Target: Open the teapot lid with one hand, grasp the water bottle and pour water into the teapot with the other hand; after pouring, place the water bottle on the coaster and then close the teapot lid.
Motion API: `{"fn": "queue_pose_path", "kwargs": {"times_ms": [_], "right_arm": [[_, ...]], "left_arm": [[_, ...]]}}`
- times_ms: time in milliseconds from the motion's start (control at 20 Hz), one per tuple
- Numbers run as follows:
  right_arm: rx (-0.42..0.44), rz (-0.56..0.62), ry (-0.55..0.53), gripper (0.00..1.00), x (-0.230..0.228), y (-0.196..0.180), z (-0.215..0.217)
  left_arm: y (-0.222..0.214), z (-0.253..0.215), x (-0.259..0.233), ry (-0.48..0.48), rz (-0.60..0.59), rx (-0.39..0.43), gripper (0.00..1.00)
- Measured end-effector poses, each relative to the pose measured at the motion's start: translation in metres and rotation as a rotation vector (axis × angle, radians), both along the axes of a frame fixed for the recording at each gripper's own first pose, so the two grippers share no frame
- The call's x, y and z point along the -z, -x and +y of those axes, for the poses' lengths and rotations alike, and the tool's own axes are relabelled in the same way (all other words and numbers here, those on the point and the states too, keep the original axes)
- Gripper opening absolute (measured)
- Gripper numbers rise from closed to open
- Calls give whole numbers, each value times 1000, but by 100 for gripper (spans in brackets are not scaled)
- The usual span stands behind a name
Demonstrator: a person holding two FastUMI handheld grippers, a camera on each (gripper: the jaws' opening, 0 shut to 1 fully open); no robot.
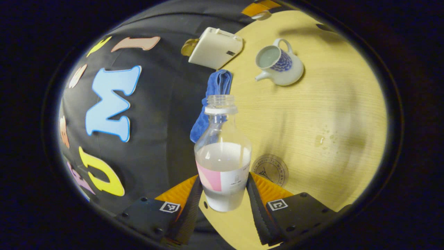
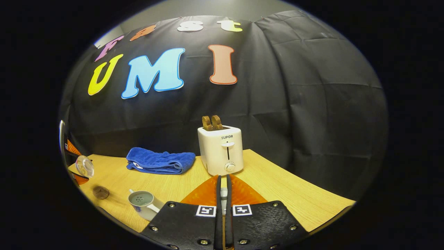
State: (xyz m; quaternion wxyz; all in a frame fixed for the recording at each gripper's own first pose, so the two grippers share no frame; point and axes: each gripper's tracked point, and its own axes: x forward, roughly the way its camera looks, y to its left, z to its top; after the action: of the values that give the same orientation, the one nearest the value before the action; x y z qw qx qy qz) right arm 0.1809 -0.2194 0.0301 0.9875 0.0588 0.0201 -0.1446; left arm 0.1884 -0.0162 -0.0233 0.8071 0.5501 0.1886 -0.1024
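Looking over my wooden table (image 1: 312, 114), I take the toaster (image 2: 220, 150) as landmark: the blue towel (image 2: 160, 161) lies just beside it, the lidless teapot (image 1: 279, 63) stands near it. My left gripper (image 1: 223, 194) clamps the capless, part-filled water bottle (image 1: 222, 156), the coaster (image 1: 270, 168) farther out. My right gripper (image 2: 223, 194) pinches something small and pale; I cannot tell what.

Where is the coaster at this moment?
In the left gripper view the coaster lies flat on the table, bare, just right of the bottle held in the left tongs, with the open teapot farther off.
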Motion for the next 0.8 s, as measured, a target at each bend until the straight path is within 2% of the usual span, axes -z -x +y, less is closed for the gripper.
{"fn": "queue_pose_path", "kwargs": {"times_ms": [500,700,800], "right_arm": [[-27,17,26,3,3,-4,14],[-36,14,27,3,2,-6,18],[-54,3,12,3,-2,-5,21]], "left_arm": [[12,14,3,618,-72,-128,81],[3,12,6,798,-111,-149,80],[4,8,16,909,-72,-171,80]]}}
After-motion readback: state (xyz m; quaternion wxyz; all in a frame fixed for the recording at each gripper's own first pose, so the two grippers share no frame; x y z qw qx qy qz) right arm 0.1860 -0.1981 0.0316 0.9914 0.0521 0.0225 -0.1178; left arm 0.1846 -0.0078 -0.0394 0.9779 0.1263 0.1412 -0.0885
